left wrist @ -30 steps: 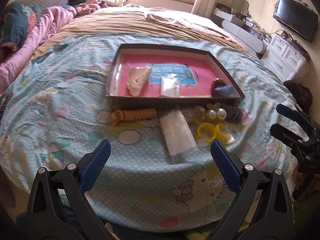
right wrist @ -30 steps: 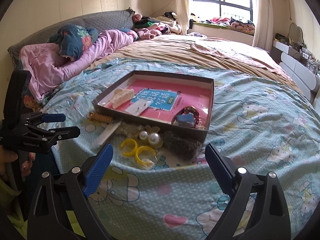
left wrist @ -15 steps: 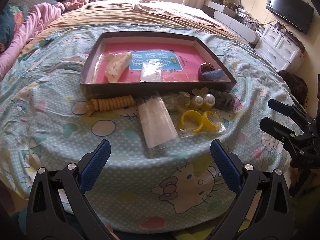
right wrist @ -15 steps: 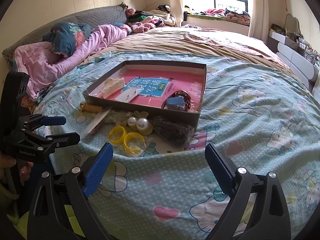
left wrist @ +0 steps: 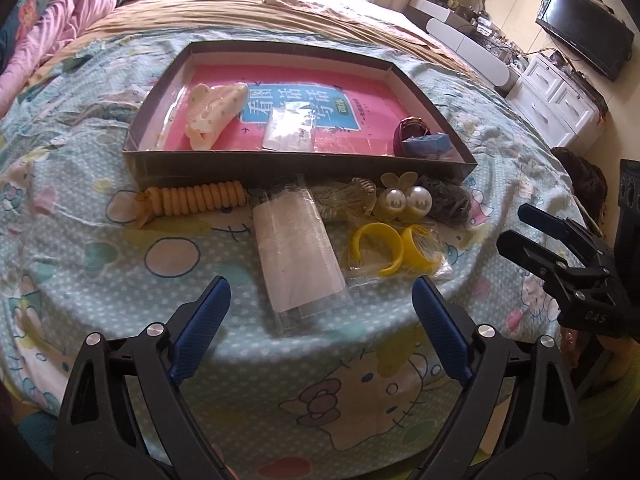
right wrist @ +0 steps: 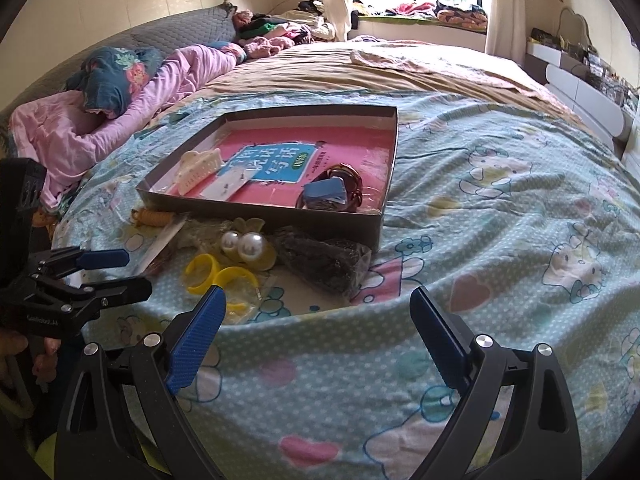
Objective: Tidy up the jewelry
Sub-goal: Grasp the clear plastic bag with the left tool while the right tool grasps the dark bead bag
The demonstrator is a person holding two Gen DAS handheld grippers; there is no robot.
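Observation:
A dark shallow box with a pink bottom lies on the bed. It holds a cream hair claw, a small clear bag and a dark red and blue piece. In front of it lie an orange spiral tie, a clear packet, yellow rings, two pearl balls and a dark bagged bundle. My left gripper is open and empty just short of the packet. My right gripper is open and empty in front of the bundle.
The bed has a Hello Kitty sheet, with pink bedding and pillows at the far left. A white dresser and a television stand to the right. The bed edge curves down just below the grippers.
Both grippers have moved forward toward the items in front of the box, which now look larger and closer. Both have stayed open and empty.

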